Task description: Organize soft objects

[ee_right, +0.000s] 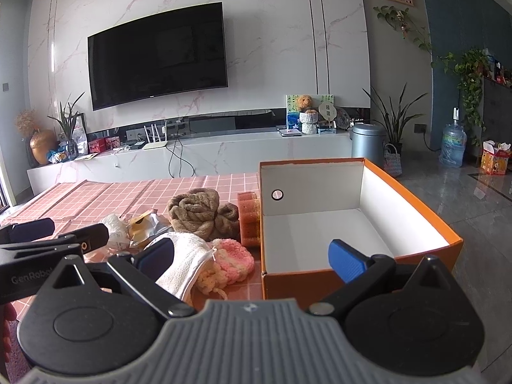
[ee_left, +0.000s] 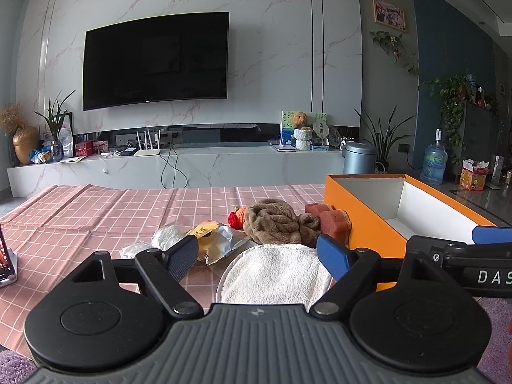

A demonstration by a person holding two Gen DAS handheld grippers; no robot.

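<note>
On the pink checked cloth lie a white round towel pad [ee_left: 275,275] [ee_right: 182,259], a brown rolled towel [ee_left: 275,220] [ee_right: 201,214], orange sponges [ee_left: 332,220] [ee_right: 249,220], a red knitted piece [ee_left: 235,219] and a pink-and-cream knitted piece [ee_right: 232,260]. An orange box [ee_left: 368,224] [ee_right: 320,281] with a white inside stands to their right with nothing in it. My left gripper [ee_left: 260,256] hovers open just before the white pad. My right gripper [ee_right: 252,260] is open above the knitted piece and the box's near edge.
A foil snack packet [ee_left: 212,240] [ee_right: 144,227] and crumpled white plastic [ee_left: 163,238] [ee_right: 113,225] lie left of the soft things. A phone [ee_left: 4,259] stands at the table's left edge. Beyond the table are a TV wall, a low marble cabinet and a bin [ee_left: 358,158].
</note>
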